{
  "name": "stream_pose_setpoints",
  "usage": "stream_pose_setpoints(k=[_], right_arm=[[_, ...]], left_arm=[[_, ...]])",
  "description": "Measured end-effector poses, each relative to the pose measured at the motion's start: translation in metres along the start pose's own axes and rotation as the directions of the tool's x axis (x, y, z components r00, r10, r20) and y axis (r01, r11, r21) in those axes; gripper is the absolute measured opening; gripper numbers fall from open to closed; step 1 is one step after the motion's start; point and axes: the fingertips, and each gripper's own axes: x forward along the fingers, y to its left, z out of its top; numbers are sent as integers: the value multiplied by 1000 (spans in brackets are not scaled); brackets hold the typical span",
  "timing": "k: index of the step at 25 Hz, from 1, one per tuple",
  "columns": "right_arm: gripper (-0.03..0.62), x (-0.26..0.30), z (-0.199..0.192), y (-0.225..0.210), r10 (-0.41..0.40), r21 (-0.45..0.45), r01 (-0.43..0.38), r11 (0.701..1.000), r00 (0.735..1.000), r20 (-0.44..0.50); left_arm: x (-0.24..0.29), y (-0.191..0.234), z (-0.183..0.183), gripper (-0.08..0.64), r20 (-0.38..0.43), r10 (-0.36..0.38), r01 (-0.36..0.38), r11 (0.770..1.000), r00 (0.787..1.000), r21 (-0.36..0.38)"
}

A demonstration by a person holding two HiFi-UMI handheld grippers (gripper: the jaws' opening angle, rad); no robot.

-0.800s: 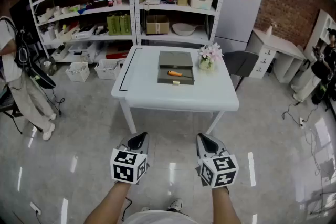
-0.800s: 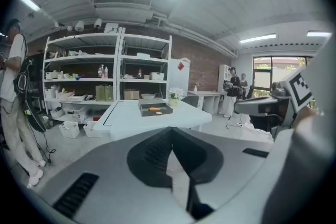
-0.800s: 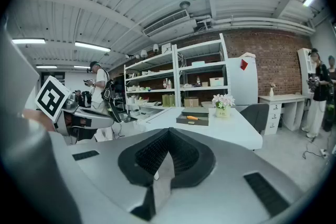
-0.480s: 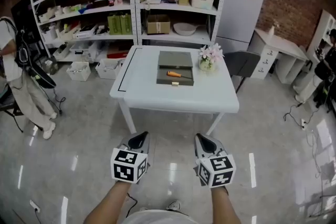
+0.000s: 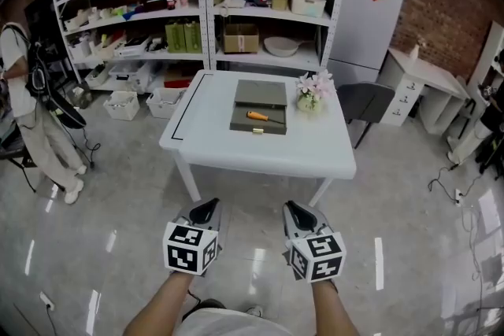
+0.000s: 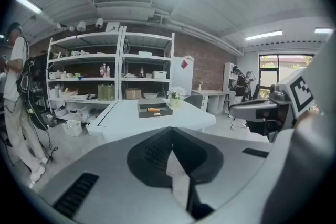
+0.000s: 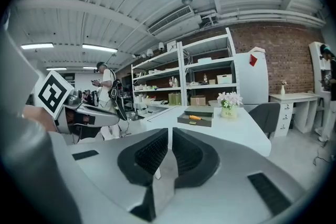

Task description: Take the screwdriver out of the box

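An orange-handled screwdriver (image 5: 258, 117) lies in a flat grey box (image 5: 259, 106) with its lid open, on the white table (image 5: 236, 149). The box (image 6: 153, 108) and screwdriver (image 7: 195, 117) also show far off in both gripper views. My left gripper (image 5: 206, 210) and right gripper (image 5: 297, 212) hang side by side over the floor, well short of the table's near edge. Both have their jaws together with nothing between them.
A small pot of pink flowers (image 5: 312, 91) stands right of the box. A grey chair (image 5: 364, 101) sits at the table's right. White shelving (image 5: 197, 12) with boxes and bottles lines the back wall. A person (image 5: 31, 110) stands at the far left.
The view has drifted forward, so the table sits a little nearer. Both grippers keep their places side by side, jaws unchanged.
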Motion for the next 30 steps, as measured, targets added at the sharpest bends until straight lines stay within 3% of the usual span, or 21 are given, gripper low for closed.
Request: stream_pose_setpoints(k=[13,22,30], right_arm=[[21,30,6,-38,-1,31,1,1000,1000,7],[67,105,19,-62,-40,17,40,999,999,-29],[71,174,50,-74,-80,1,80,997,995,-60]], left_arm=[[50,2,12,5,-9,-10,10,1000,1000,-8],[118,51,31,5,-19,-55,55,998,998,-14],[173,102,62,5,-26,-110,110,994,994,-23]])
